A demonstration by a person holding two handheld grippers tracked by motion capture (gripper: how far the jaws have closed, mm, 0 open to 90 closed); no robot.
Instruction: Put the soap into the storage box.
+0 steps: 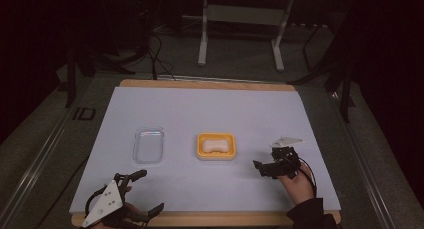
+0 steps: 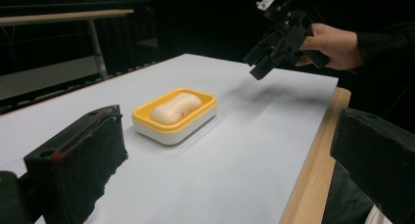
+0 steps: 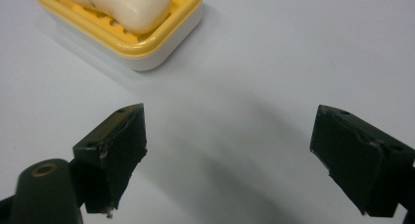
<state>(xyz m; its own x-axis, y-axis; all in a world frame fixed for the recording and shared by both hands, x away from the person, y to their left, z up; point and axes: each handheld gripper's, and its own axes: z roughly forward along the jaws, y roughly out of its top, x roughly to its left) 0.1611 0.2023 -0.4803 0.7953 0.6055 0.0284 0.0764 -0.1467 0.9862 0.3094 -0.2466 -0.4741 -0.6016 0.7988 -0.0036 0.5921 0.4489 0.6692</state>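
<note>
Both claws are gaping wide w/ nothing held: left claw [image 1: 148, 191] near tabletop [image 1: 210, 109] front-left corner, right claw [image 1: 261, 167] hovering beside soap dish [image 1: 216, 146].

Glossy yellow plastic soap dish [image 2: 174, 117]; clear plastic lid [image 1: 149, 145]; matt table sheet [image 1: 210, 109]; wood edge [image 2: 313, 155]

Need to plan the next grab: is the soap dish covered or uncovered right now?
Uncovered. The soap bar lies exposed in the yellow dish; the clear lid rests apart on the table.
</note>
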